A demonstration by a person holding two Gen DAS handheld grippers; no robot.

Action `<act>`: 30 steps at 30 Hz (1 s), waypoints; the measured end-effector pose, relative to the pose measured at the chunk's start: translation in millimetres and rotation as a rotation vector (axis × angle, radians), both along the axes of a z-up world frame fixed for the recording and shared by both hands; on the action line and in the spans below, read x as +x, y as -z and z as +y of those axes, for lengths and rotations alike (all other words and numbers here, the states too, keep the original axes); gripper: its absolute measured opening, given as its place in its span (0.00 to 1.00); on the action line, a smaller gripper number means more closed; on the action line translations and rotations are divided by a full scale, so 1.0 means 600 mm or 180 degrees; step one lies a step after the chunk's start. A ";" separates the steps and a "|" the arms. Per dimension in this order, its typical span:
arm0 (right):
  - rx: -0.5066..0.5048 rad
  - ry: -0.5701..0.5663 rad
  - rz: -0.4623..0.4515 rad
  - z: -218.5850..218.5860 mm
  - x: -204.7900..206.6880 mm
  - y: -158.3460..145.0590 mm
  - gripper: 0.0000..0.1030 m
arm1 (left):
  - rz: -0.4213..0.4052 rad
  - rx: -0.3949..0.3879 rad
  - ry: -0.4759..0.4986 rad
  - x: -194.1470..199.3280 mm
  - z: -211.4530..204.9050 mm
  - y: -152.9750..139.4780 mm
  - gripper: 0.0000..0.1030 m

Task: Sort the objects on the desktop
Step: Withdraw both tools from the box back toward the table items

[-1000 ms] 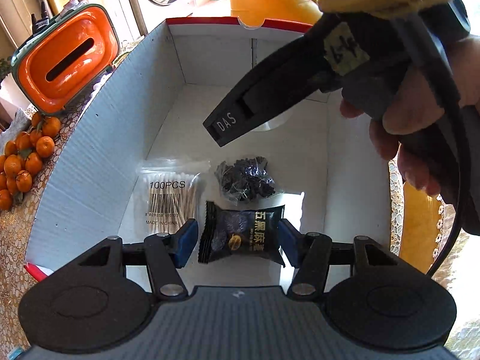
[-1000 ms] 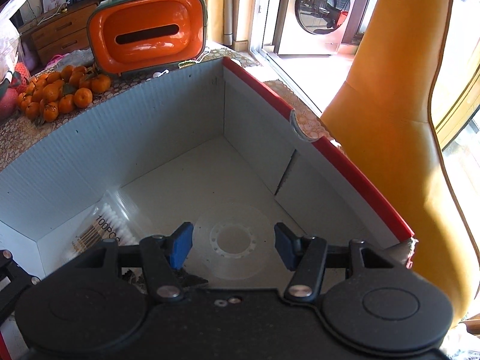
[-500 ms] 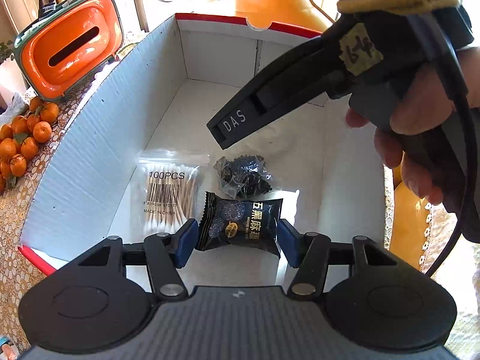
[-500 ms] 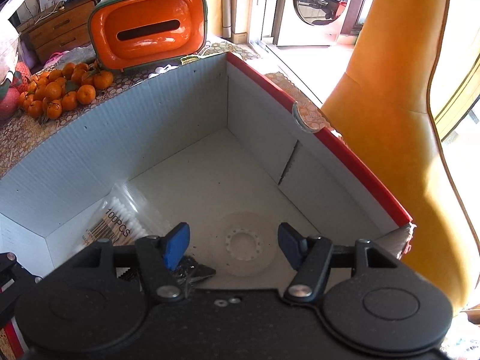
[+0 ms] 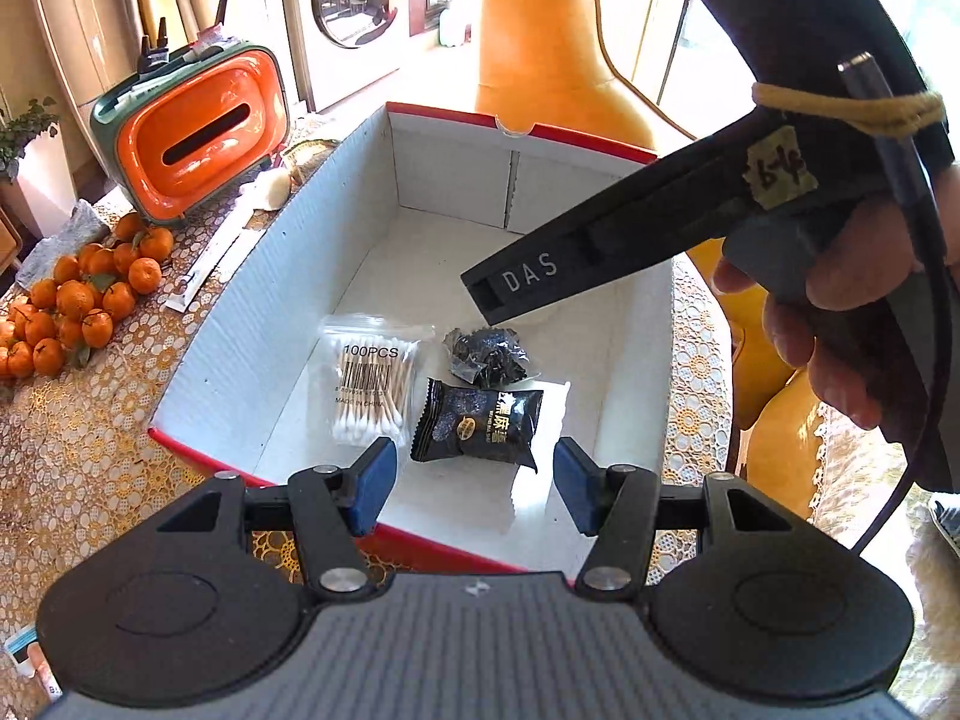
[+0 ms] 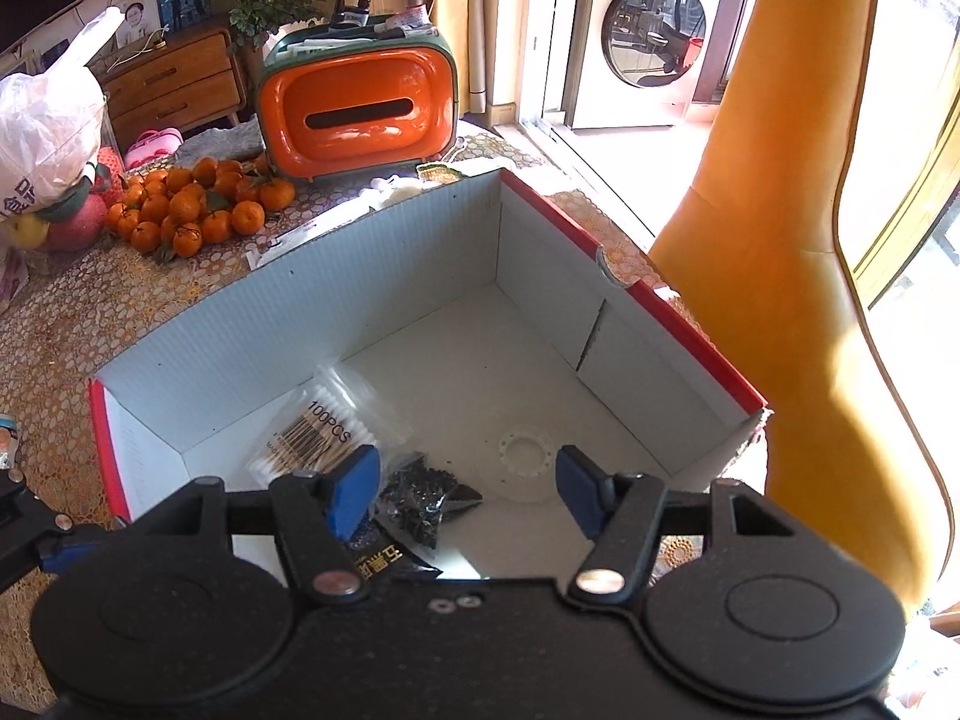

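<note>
Left claw (image 5: 474, 483) risen, black packet (image 5: 480, 423) beneath

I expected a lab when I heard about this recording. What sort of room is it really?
Most likely a lived-in home, at a dining table. A washing machine stands by the doorway, a wooden drawer cabinet sits against the wall, and a pile of mandarins lies on the lace tablecloth.

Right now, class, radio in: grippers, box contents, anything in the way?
Left gripper open, empty. Right gripper open, empty. Cotton swabs, black snack packet, dark bag in box. Nothing blocking.
</note>
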State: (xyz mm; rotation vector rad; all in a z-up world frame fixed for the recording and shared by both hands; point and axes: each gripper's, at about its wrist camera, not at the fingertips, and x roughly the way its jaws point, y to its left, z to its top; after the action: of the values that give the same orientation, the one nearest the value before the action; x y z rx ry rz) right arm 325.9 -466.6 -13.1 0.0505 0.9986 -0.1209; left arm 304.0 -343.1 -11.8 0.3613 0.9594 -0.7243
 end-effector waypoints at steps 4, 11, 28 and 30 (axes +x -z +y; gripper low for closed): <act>-0.0004 -0.0036 -0.0050 0.018 -0.023 -0.021 0.63 | -0.0028 -0.0080 -0.0049 -0.021 0.024 -0.024 0.54; 0.0024 -0.0118 -0.0115 0.050 -0.071 -0.042 0.63 | -0.0079 -0.0172 -0.0073 -0.063 0.063 -0.057 0.54; 0.0176 -0.0261 -0.0482 0.112 -0.188 -0.092 0.63 | -0.0198 -0.0385 -0.0124 -0.173 0.150 -0.105 0.54; 0.0187 -0.0280 -0.0526 0.119 -0.200 -0.099 0.63 | -0.0224 -0.0417 -0.0130 -0.183 0.158 -0.112 0.54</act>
State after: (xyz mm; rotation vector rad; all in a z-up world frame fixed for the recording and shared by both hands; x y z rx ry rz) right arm 205.9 -395.0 46.2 0.0691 0.8379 -0.0066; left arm 194.1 -248.3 55.3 0.2502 0.8461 -0.7285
